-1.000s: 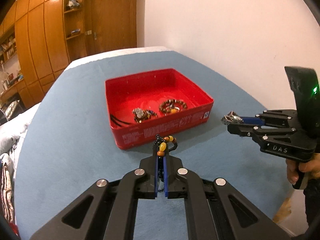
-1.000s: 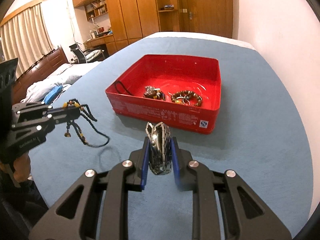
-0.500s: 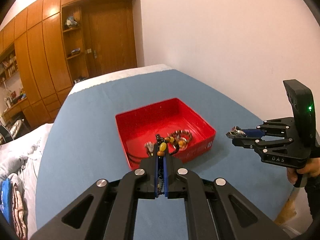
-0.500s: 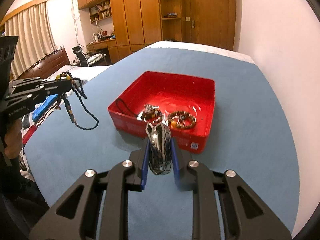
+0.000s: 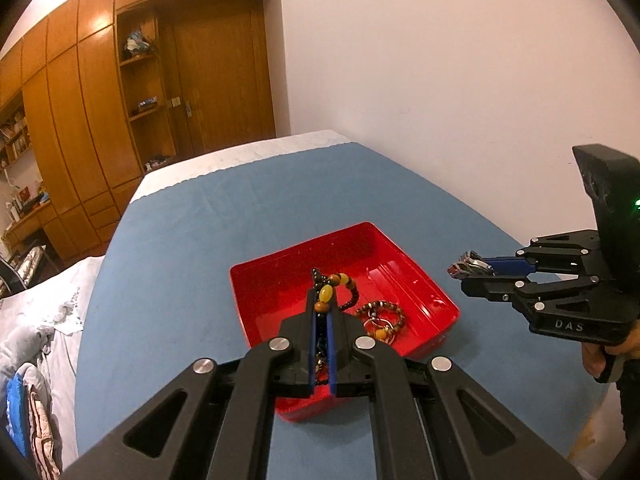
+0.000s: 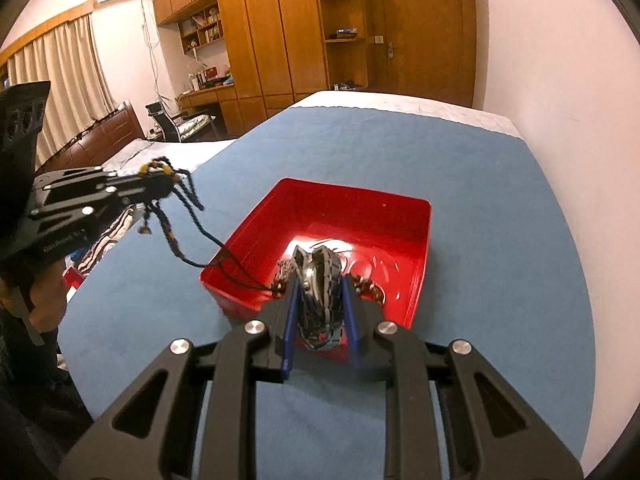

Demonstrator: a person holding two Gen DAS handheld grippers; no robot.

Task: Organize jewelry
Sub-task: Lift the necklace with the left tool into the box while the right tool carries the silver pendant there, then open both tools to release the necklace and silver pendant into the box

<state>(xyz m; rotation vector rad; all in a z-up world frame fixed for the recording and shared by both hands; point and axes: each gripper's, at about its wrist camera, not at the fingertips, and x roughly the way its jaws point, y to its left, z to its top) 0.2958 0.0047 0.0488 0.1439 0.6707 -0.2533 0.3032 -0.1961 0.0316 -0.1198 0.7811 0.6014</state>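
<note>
A red tin tray [image 5: 416, 260] [image 6: 420, 216] sits on the blue cloth. A brown bead bracelet [image 5: 380, 314] lies inside it. My left gripper [image 5: 322, 304] [image 6: 168, 184] is shut on a dark bead necklace with amber beads [image 5: 326, 292] [image 6: 180, 216], held above the tray's near left side; its strands hang down beside the tray's left edge. My right gripper [image 6: 318, 292] [image 5: 460, 266] is shut on a metal-link watch [image 6: 318, 280] [image 5: 470, 260], held above the tray's near right edge.
The blue cloth [image 5: 180, 260] covers a bed-like surface with a white edge at the far end. A white wall [image 5: 440, 80] runs along the right. Wooden wardrobes and a door [image 5: 216, 72] stand behind. Bedding [image 5: 32, 340] lies at the left.
Both grippers have risen and moved forward over the tray, each still holding its item. The necklace has lifted off the cloth and swings free.
</note>
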